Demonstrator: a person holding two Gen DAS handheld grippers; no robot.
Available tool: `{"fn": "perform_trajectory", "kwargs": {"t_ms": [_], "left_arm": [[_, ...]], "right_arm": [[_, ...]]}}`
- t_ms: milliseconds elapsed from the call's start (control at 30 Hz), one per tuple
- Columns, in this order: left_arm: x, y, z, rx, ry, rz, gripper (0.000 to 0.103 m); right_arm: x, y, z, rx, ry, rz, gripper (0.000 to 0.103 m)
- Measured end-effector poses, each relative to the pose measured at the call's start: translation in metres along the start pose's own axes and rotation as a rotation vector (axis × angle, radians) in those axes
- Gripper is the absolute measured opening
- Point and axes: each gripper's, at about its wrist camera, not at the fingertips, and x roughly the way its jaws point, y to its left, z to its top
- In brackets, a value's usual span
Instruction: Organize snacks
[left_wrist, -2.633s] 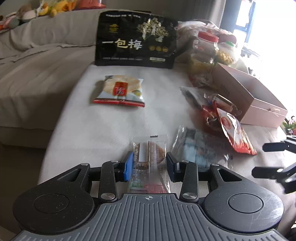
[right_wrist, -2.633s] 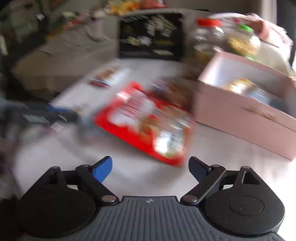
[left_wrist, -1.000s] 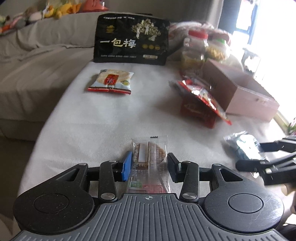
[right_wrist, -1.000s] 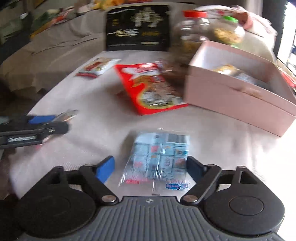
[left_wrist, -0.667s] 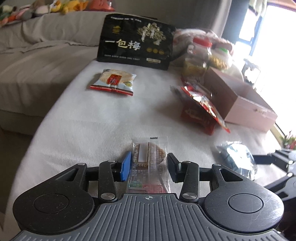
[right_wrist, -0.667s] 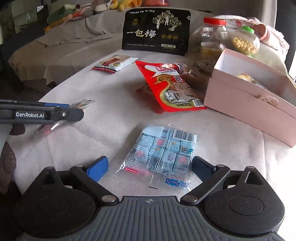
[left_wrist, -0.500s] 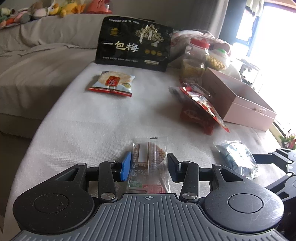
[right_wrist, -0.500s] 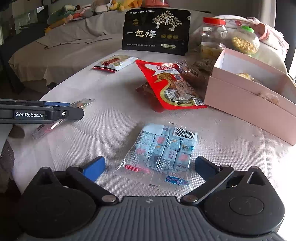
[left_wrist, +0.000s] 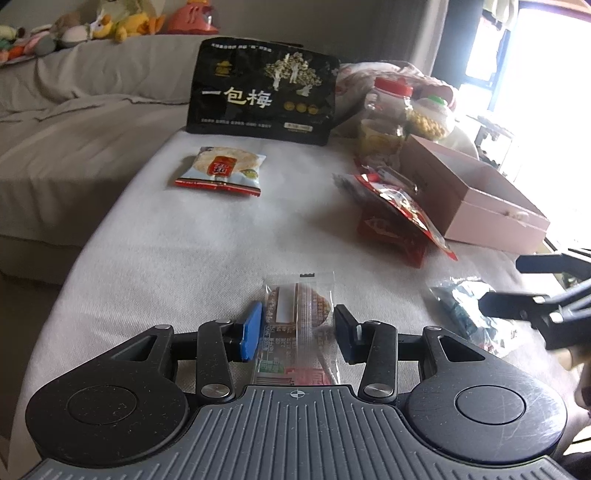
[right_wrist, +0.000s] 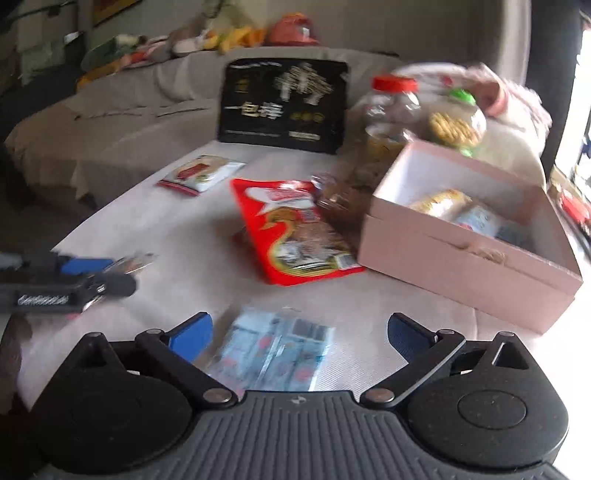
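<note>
Claws are differing: we are clamping the left claw (left_wrist: 297, 330) on a clear biscuit packet (left_wrist: 298, 314); the right claw (right_wrist: 299, 334), just opening wide, is straddling the blue candy bag (right_wrist: 273, 354) at lower centre, untouched.

Left gripper (left_wrist: 298, 330) clamped, right gripper (right_wrist: 300, 334) agape

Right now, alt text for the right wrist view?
The open right tool hovers over a blue candy pack on the cloth. Beyond lie a red bag and an open pink box holding snacks; the left tool sits at the left edge.
</note>
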Motion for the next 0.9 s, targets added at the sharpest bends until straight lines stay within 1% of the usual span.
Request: {"fn": "perform_trajectory", "kwargs": {"t_ms": [133, 200, 233, 333, 400, 500, 600, 733, 800, 900], "left_arm": [[-0.001, 0.003, 0.0, -0.009, -0.002, -0.01, 0.046], [0.0, 0.002, 0.0, 0.005, -0.003, -0.007, 0.046], [0.0, 0.0, -0.001, 0.014, -0.004, -0.003, 0.046], [0.0, -0.002, -0.001, 0.026, -0.007, 0.006, 0.046], [0.001, -0.002, -0.001, 0.027, -0.008, 0.007, 0.046], [0.001, -0.002, -0.001, 0.027, -0.009, 0.006, 0.047], [0.0, 0.001, 0.0, 0.016, -0.011, 0.0, 0.046], [-0.001, 0.005, 0.0, -0.011, -0.006, -0.016, 0.044], [-0.003, 0.007, 0.0, -0.023, -0.003, -0.026, 0.043], [-0.006, 0.006, 0.0, -0.026, 0.002, -0.043, 0.042]], "right_arm": [[0.024, -0.012, -0.002, 0.094, 0.058, 0.012, 0.102], [0.03, -0.013, -0.004, 0.146, 0.08, 0.063, 0.102], [0.029, -0.009, -0.004, 0.141, 0.076, 0.068, 0.101], [0.022, 0.011, -0.007, 0.073, 0.089, 0.144, 0.101], [0.021, 0.026, -0.011, 0.001, 0.093, 0.157, 0.101], [0.02, 0.042, -0.015, -0.081, 0.084, 0.126, 0.101], [0.02, 0.044, -0.016, -0.094, 0.076, 0.109, 0.101], [0.013, 0.046, -0.018, -0.132, 0.031, 0.029, 0.101], [0.01, 0.046, -0.017, -0.149, 0.021, 0.004, 0.101], [0.006, 0.037, -0.016, -0.131, 0.019, 0.025, 0.101]]}}
